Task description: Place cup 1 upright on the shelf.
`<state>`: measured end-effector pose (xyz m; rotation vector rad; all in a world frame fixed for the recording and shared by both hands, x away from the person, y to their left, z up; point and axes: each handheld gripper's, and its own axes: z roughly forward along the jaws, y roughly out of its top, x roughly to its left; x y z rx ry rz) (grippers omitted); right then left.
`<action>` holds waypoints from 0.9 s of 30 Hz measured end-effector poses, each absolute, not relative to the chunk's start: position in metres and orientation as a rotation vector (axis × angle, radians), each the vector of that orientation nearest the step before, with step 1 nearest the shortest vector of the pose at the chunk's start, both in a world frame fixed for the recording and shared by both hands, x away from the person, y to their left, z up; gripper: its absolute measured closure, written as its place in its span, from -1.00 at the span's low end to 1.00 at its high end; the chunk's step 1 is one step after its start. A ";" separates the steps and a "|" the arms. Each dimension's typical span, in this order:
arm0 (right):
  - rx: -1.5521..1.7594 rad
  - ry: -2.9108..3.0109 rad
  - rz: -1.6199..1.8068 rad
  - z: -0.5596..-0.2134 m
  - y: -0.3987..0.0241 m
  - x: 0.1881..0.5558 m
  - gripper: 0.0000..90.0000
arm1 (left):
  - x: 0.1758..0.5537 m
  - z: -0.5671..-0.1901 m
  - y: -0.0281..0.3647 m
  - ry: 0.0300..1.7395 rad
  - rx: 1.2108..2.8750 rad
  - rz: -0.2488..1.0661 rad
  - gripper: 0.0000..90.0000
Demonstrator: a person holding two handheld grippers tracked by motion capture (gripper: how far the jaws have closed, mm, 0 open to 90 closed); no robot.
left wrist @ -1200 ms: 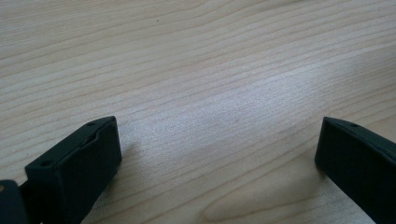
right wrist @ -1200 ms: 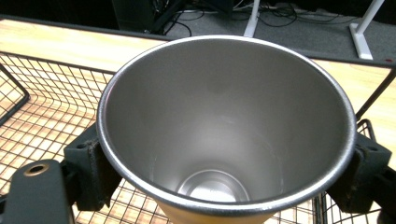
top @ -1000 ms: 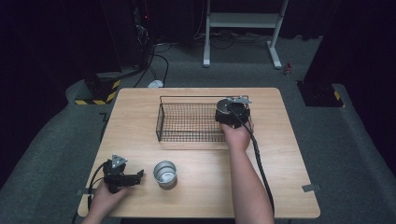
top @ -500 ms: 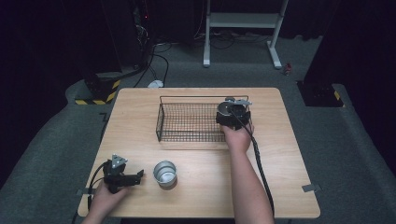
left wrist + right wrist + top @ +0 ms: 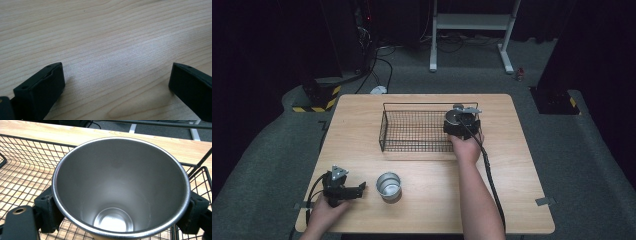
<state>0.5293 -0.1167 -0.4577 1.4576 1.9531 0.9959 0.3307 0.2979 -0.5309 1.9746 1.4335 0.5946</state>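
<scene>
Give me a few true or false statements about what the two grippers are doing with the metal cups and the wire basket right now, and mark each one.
1. The right gripper holds a metal cup between its jaws. True.
2. That cup is over the wire basket. True: basket mesh shows beneath and around it.
3. The held cup is full of water. False: it is empty, its bare bottom shows.
4. The left gripper is clamped on the second cup. False: its jaws stand wide apart over bare table, with nothing between them.
5. The second cup lies inside the basket. False: it stands upright on the table, beside the left gripper.
</scene>
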 end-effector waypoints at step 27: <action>1.456 1.971 0.980 -0.460 -0.115 0.525 -0.70 | 0.330 -0.531 0.298 1.435 1.973 0.594 -0.99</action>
